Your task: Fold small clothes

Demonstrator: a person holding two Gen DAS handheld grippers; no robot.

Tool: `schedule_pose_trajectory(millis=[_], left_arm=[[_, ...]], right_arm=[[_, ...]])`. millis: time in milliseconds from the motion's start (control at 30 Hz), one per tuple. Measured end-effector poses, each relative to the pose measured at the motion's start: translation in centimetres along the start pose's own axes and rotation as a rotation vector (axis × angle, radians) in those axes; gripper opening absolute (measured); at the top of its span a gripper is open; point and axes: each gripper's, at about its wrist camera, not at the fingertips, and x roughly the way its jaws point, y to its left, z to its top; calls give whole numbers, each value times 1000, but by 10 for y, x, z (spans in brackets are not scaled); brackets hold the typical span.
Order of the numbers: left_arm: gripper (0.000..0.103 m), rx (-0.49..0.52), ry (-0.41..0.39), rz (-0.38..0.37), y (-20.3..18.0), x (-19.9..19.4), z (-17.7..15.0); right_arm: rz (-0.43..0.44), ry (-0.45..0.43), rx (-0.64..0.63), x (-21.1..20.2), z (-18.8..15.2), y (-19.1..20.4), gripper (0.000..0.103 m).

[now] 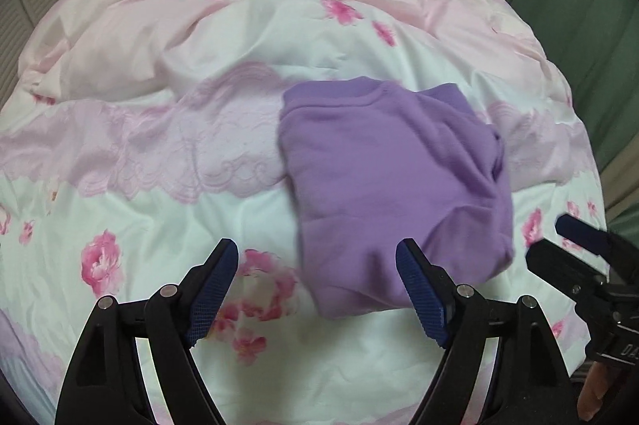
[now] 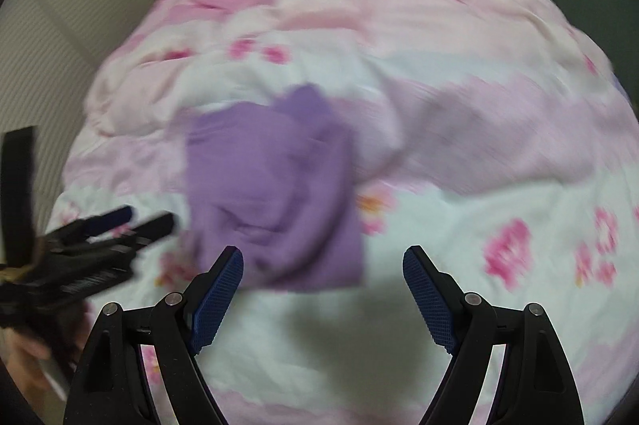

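A small purple garment point(image 1: 395, 185) lies folded into a rough rectangle on the pink floral bedspread point(image 1: 199, 153). My left gripper point(image 1: 317, 257) is open and empty, just short of the garment's near edge. The right gripper point(image 1: 559, 241) shows at the right edge of the left wrist view, beside the garment. In the blurred right wrist view the garment point(image 2: 271, 193) lies ahead and left, my right gripper point(image 2: 322, 265) is open and empty, and the left gripper point(image 2: 147, 221) shows at the left.
The bedspread point(image 2: 479, 185) is rumpled into soft ridges at the back. A green curtain point(image 1: 579, 5) hangs at the right. A pale wall point(image 2: 60, 45) is at the left.
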Motion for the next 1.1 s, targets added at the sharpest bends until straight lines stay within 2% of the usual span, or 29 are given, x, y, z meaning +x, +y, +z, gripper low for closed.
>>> schedule_pose_trajectory(millis=[67, 200, 300, 433, 633, 900, 967, 1000, 1033, 1100], left_arm=[[82, -8, -6, 21, 4, 0, -3], [82, -27, -16, 25, 11, 1, -5], [82, -19, 2, 13, 10, 6, -6], [82, 3, 14, -17, 4, 11, -7], [82, 53, 62, -42, -11, 28, -13], [82, 49, 113, -49, -18, 45, -23], [82, 58, 109, -39, -17, 45, -24], [82, 67, 105, -29, -18, 44, -23], [82, 76, 103, -19, -17, 43, -23], [82, 90, 96, -10, -15, 40, -21]], right_arm=[[25, 7, -26, 8, 7, 14, 82], [51, 48, -27, 28, 16, 31, 73], [43, 103, -29, 43, 14, 36, 31], [29, 104, -29, 39, -3, 25, 22], [-1, 144, 42, 44, -32, -8, 19], [-28, 173, 104, 77, -41, -35, 18], [-44, 177, 78, 79, -42, -35, 26], [-52, 172, 77, 76, -43, -36, 35], [-64, 167, 80, 74, -44, -38, 51], [-76, 166, 106, 69, -45, -43, 62]])
